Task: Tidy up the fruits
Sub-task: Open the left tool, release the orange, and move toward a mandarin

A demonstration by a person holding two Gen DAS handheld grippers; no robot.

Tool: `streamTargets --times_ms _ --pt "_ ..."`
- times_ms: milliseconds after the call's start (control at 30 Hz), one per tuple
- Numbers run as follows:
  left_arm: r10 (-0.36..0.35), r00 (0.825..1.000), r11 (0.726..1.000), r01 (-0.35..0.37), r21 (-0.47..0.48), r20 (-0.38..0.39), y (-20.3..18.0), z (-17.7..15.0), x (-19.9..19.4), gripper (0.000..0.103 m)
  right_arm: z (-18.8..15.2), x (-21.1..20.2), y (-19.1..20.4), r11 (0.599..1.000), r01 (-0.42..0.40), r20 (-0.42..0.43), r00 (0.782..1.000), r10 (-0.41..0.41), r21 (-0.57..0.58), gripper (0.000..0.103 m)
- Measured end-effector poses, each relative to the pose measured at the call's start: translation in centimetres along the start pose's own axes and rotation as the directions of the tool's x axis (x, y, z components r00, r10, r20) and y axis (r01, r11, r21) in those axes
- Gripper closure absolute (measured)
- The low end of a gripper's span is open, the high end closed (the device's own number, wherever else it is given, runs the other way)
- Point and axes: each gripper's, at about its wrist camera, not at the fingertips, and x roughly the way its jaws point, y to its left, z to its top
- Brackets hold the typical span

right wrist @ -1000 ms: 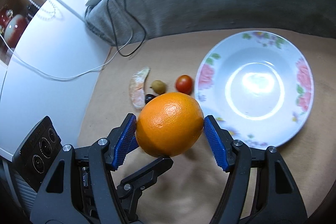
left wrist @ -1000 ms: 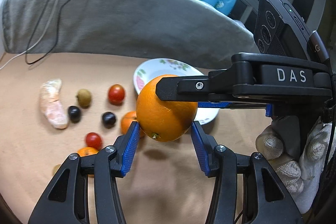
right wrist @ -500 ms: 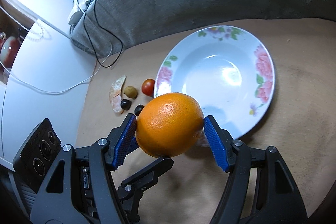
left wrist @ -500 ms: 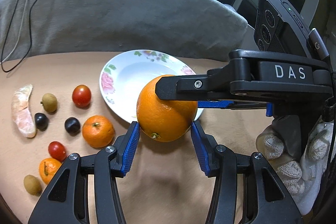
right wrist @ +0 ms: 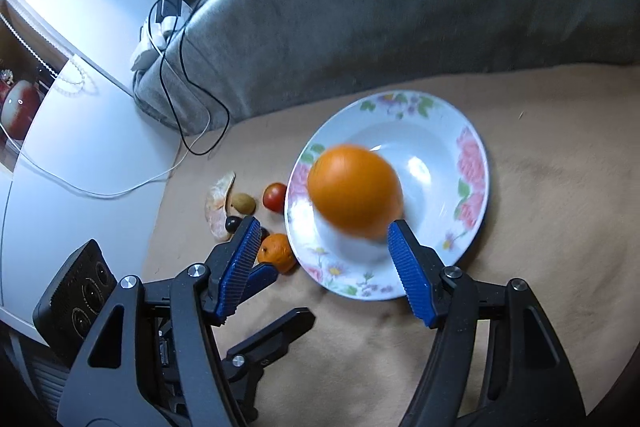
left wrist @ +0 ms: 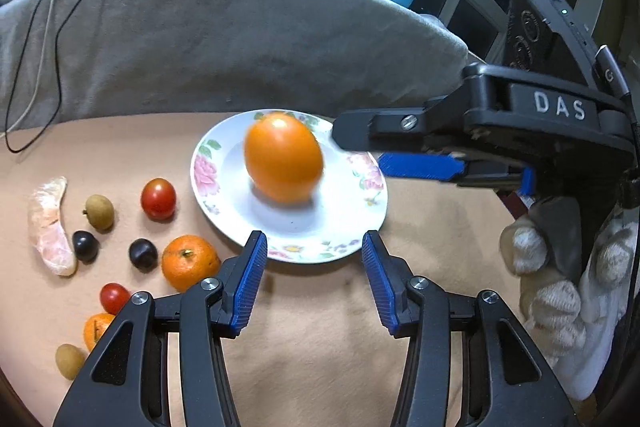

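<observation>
Both sets of jaws stand apart with nothing between them: the left gripper (left wrist: 312, 277) and the right gripper (right wrist: 326, 269) are each empty. Just beyond their blue pads (left wrist: 250, 281) the large orange (left wrist: 283, 157), blurred, sits on the flowered plate (left wrist: 372, 183). Left of the plate lie a mandarin (left wrist: 190, 261), cherry tomatoes (left wrist: 158, 198) and a peeled segment (left wrist: 50, 227) on the tan cloth (left wrist: 320, 347).
</observation>
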Motion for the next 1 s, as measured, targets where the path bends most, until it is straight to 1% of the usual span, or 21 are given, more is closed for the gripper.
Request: streamTargets --times_ms 133,200,300,333,367,433,467,633,800,1000 --pt "0.017 1.0 1.0 -0.017 -0.006 0.003 0.8 -0.8 -1.0 0.055 -0.2 -0.7 0.1 1.0 0.019 0.034 0.999 -0.018 -0.02 0.033" --pt "0.03 1.0 1.0 -0.03 -0.007 0.007 1.2 -1.0 -1.4 0.055 -0.3 -1.0 0.1 0.999 0.029 0.051 0.998 -0.027 -0.029 0.027" --pt "0.049 0.999 0.999 -0.049 -0.013 0.015 1.8 -1.4 -2.3 0.054 -0.4 -1.1 0.4 0.998 0.047 0.071 0.997 -0.044 -0.049 0.025" --pt "0.054 0.998 0.998 -0.053 -0.016 0.018 2.1 -1.4 -2.5 0.052 -0.4 -1.1 0.5 0.997 0.051 0.073 0.996 -0.047 -0.056 0.024" --pt "0.06 0.998 0.998 -0.06 -0.022 0.024 2.4 -1.5 -2.9 0.047 -0.5 -1.0 0.7 0.996 0.056 0.075 0.996 -0.051 -0.063 0.024" --pt "0.071 0.997 0.997 -0.069 -0.034 0.036 3.0 -1.5 -3.4 0.042 -0.5 -0.9 1.3 0.995 0.065 0.081 0.995 -0.059 -0.078 0.018" --pt "0.076 0.996 0.996 -0.075 -0.038 0.039 3.1 -1.2 -3.5 0.041 -0.6 -0.9 1.5 0.994 0.069 0.085 0.994 -0.061 -0.085 0.017" --pt "0.112 0.992 0.993 -0.11 -0.044 0.052 4.6 -1.6 -4.9 0.04 -1.0 -0.7 2.8 0.987 0.081 0.089 0.994 -0.069 -0.137 0.016" --pt "0.165 0.985 0.986 -0.163 -0.035 0.057 6.2 -2.8 -6.8 0.04 -1.4 -0.4 4.5 0.973 0.094 0.091 0.993 -0.076 -0.212 0.016" --pt "0.219 0.974 0.975 -0.216 -0.056 0.058 8.2 -4.3 -8.5 0.04 -1.8 0.7 6.1 0.963 0.065 0.061 0.997 -0.051 -0.262 0.016"
